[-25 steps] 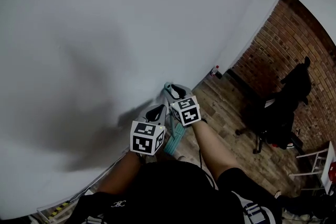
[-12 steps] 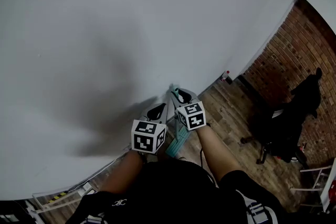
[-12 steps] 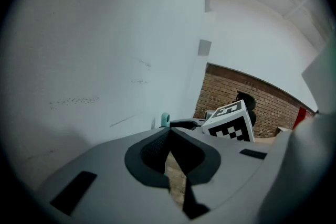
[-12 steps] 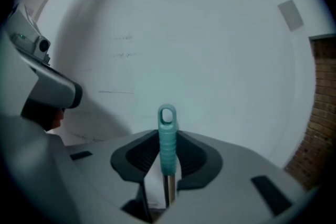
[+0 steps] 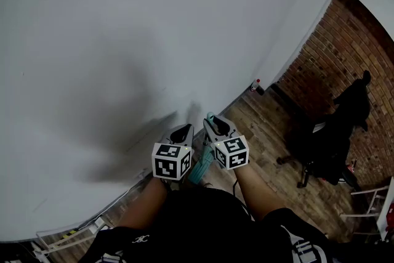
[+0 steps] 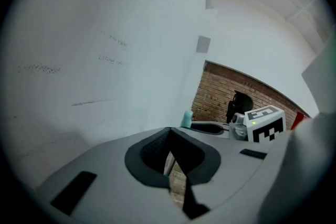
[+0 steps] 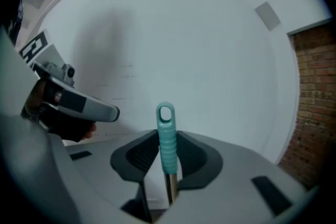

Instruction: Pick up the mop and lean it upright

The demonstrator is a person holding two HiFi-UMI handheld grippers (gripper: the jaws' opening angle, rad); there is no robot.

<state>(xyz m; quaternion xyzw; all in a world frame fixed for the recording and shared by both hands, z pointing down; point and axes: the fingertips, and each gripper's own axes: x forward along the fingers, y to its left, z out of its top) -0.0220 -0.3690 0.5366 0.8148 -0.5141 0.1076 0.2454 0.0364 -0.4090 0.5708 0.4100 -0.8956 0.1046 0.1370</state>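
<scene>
The mop stands almost upright by the white wall (image 5: 123,40). Its teal ribbed handle (image 7: 168,149) with a hanging loop rises between the jaws of my right gripper (image 7: 167,136), metal shaft below. The jaws are opening; the shaft lies against the right jaw, with a gap on its left. In the head view the handle tip (image 5: 210,116) pokes above the right gripper (image 5: 217,126) and the teal mop head (image 5: 202,164) shows below. My left gripper (image 5: 182,131) is beside it, shut and empty (image 6: 169,131); from there I see the handle tip (image 6: 187,118).
Wooden floor (image 5: 265,126) runs along the wall to a brick wall (image 5: 332,52). A black office chair (image 5: 329,138) stands at the right, a small bottle (image 5: 252,83) in the corner. White wire racks sit at bottom right (image 5: 369,194) and bottom left (image 5: 61,237).
My right gripper has drawn back from the wall toward my body and slightly right, sliding down the handle. The left gripper has barely moved.
</scene>
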